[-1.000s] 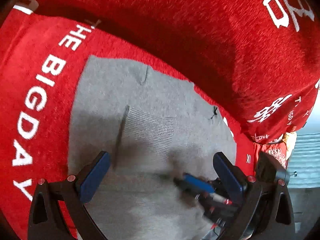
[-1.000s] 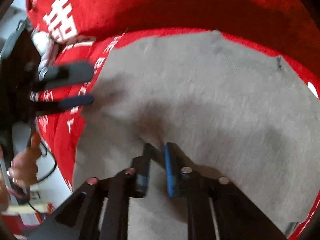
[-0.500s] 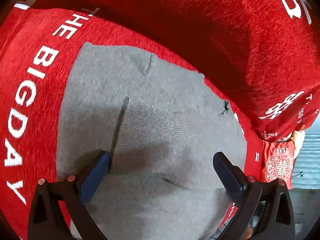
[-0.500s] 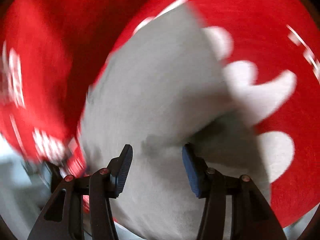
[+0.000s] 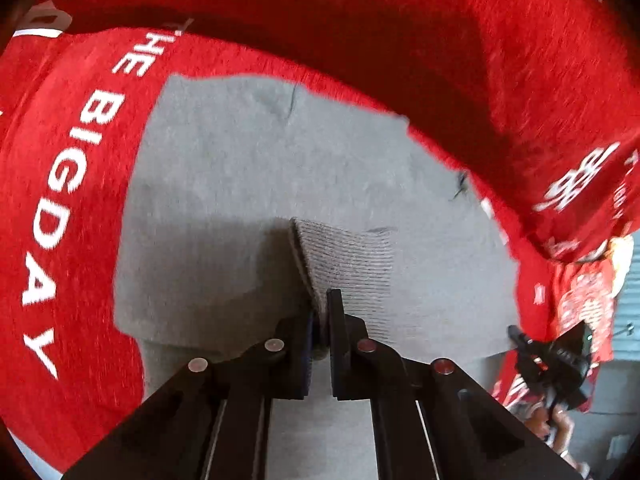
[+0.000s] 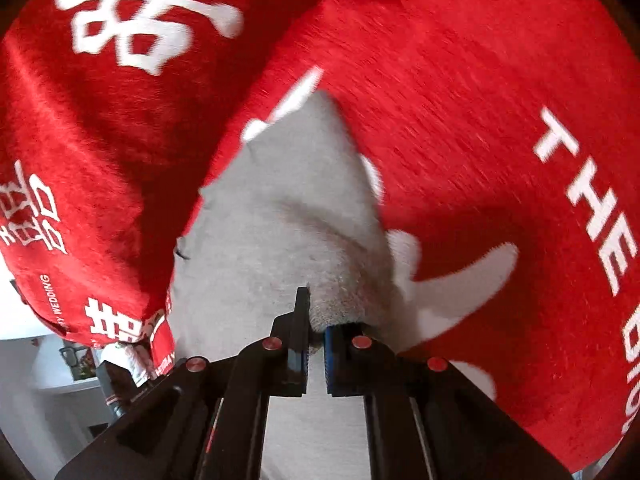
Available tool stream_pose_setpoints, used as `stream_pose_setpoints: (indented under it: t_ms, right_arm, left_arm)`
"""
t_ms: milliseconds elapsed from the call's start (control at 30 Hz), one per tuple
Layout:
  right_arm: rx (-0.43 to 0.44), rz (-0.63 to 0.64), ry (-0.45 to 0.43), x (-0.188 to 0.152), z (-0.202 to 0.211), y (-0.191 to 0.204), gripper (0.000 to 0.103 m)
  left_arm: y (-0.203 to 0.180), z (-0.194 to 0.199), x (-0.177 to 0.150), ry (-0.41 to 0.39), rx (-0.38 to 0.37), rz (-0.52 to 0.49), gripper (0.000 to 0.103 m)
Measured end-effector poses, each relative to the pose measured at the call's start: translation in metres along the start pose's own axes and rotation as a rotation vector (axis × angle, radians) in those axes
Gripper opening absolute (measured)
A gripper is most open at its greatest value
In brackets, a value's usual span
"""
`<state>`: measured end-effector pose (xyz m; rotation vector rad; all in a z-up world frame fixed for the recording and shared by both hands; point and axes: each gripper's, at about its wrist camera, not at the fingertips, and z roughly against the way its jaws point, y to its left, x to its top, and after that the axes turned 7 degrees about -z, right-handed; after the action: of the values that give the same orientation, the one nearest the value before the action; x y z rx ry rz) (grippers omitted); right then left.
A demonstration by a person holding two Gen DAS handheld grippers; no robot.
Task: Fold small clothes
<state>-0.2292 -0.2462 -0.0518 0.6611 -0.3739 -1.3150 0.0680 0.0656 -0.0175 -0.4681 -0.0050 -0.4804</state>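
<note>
Grey knit fills the middle of both views: the small grey garment (image 5: 248,184) lies spread on a red blanket (image 5: 60,200) printed with white lettering, and we now have both tongs clamped on it; half a second ago our left gripper (image 5: 320,312) stood wide open over the ribbed cuff (image 5: 352,256), and now its jaws are pinched together on the edge of that cuff, which stands up in a little ridge between the pads; our right gripper (image 6: 316,320), a moment ago half open and swinging in a blur, has likewise closed, with a rounded fold of the grey cloth (image 6: 280,216) caught between its jaws.

We judge from this that the grasp is made at two places and the next step is a lift and carry to lay one part over the rest; whether each pinch takes one layer or two we cannot tell.

Around us, a raised fold of the same red blanket (image 6: 100,160) banks up along the far side of the garment, close to its edge, so a fold thrown that way could snag or land on the slope; a dark loose thread (image 5: 460,188) shows at the garment's far edge; the right-hand rig (image 5: 556,364) shows small at the left view's lower right, well apart from the cuff.
</note>
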Motion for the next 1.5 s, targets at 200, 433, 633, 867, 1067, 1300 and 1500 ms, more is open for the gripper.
stream_pose_setpoints:
  t_ms: [200,433,633,867,1067,1300,1500]
  right_arm:
    - [-0.046,0.041,0.064,-0.001,0.015,-0.012,0.018]
    - [-0.053,0.184,-0.015,0.007,0.057,0.013,0.049]
    - [-0.038,0.041,-0.042,0.068,0.029,0.0,0.049]
    - [-0.195,0.301,-0.018,0.078,0.01,0.048,0.008]
    - [-0.365,0.4,-0.055,0.084,0.001,0.042,0.009]
    - [-0.451,0.416,-0.119,0.06,0.027,0.052,0.024]
    - [-0.335,0.419,-0.048,0.0,0.041,0.059,0.038]
  left_arm:
    - [0.003,0.0,-0.001,-0.004,0.063,-0.033,0.007]
    - [-0.007,0.004,0.01,0.007,0.138,-0.103,0.007]
    - [-0.012,-0.003,0.009,0.015,0.165,-0.097,0.008]
    - [-0.021,-0.008,0.016,0.004,0.22,-0.144,0.008]
    - [-0.017,-0.013,0.027,-0.008,0.24,-0.139,0.008]
    - [-0.01,0.002,0.027,-0.007,0.294,-0.131,0.008]
    - [0.002,0.017,0.012,0.054,0.261,-0.088,0.068]
